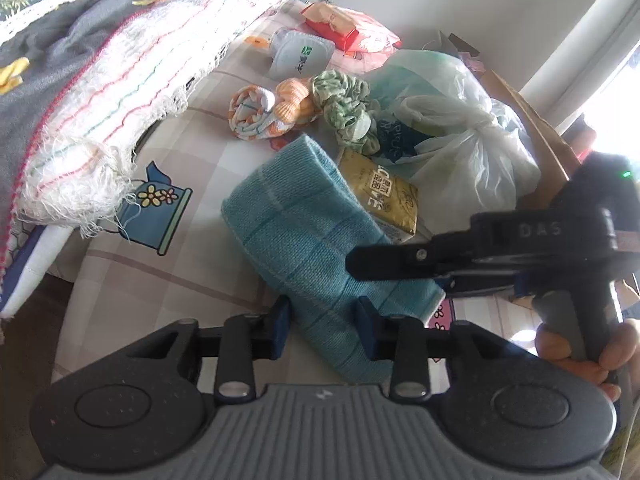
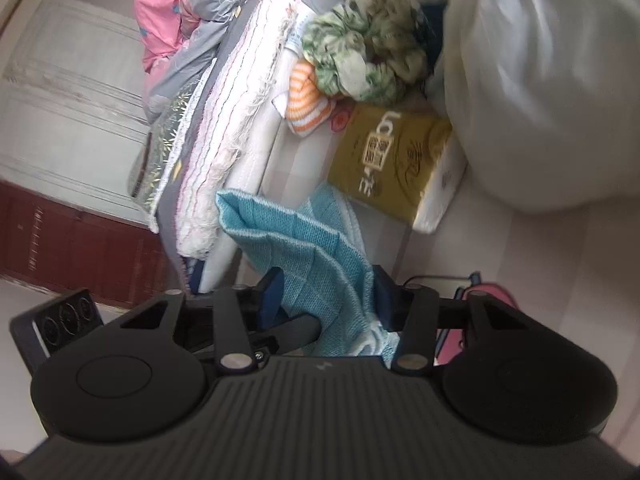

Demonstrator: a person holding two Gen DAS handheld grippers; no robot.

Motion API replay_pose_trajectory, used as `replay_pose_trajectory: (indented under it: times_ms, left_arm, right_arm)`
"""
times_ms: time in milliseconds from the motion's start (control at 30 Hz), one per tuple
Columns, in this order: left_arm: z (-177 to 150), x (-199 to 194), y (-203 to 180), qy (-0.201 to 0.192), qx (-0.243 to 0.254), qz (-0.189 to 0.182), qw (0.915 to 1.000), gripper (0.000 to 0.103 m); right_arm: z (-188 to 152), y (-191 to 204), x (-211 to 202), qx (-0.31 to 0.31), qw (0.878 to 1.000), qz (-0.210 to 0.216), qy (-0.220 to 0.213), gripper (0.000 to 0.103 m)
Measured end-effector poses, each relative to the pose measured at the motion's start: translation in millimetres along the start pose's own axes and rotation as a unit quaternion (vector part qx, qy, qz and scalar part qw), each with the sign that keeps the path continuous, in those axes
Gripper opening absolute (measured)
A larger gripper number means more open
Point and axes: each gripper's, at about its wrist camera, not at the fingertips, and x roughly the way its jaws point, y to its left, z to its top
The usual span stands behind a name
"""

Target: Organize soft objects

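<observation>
Checked bedding (image 1: 208,264) printed with a blue watering can covered the bed, and a pale wall rose behind it; along the bed's edge lay a stack of folded blankets, topmost a frayed white throw (image 1: 132,80) with thin coloured stripes. Tied plastic bags (image 1: 460,136) bulked at the far side, and near them sat a yellow tissue pack (image 1: 380,196), a green scrunchie (image 1: 344,108) and rolled orange-striped socks (image 1: 264,112). Across the middle of the bedding lay the teal knitted cloth (image 1: 304,232), just beside the tissue pack. Nearest the left camera, the left gripper (image 1: 324,328) pointed steeply down with its blue pads narrowed onto the cloth's near end, the fabric pinched between them. From the right side the right gripper (image 1: 384,264) reached in sideways over the cloth, its handle grasped by a hand (image 1: 580,356) at the lower right. Only the right wrist view showed the right gripper's (image 2: 328,300) own hold: a bunched fold of the teal cloth (image 2: 304,248) hung between its narrowed pads, lifted off the bedding. That view alone also took in a white panelled door (image 2: 68,100), dark red floor and a pink quilt (image 2: 164,12) atop the stack, though much of it was blurred
</observation>
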Motion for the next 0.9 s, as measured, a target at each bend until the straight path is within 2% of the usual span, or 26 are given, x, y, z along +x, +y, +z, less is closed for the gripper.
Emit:
replay_pose_trajectory:
  times_ms: [33, 133, 300, 433, 533, 667, 800, 900]
  left_arm:
    - [0, -3, 0, -0.002, -0.001, 0.000, 1.0000, 0.032]
    - [-1, -13, 1, -0.003, -0.005, -0.008, 1.0000, 0.031]
    - [3, -41, -13, -0.028, 0.015, -0.008, 0.9995, 0.030]
    - [17, -63, -37, -0.057, 0.053, -0.015, 0.9969, 0.029]
    - [36, -69, -66, -0.073, 0.092, -0.030, 0.9926, 0.029]
    - [68, -61, -117, -0.081, 0.148, -0.068, 0.9833, 0.029]
    - [99, -34, -183, -0.080, 0.208, -0.119, 0.9675, 0.030]
    - [117, 2, -231, -0.061, 0.232, -0.156, 0.9581, 0.030]
  right_arm:
    - [-2, -4, 1, 0.011, 1.000, 0.012, 0.005, 0.034]
    - [-10, -11, 1, 0.032, 0.999, 0.042, 0.009, 0.028]
    - [-16, 2, -13, 0.021, 0.996, 0.082, -0.005, 0.025]
    - [-15, 16, -40, 0.009, 0.993, 0.111, -0.031, 0.025]
    - [-9, 22, -75, -0.001, 0.990, 0.126, -0.070, 0.025]
    - [0, 14, -137, 0.003, 0.981, 0.134, -0.141, 0.025]
    - [5, -6, -210, 0.007, 0.969, 0.112, -0.221, 0.025]
    - [6, -29, -263, 0.014, 0.958, 0.073, -0.278, 0.025]
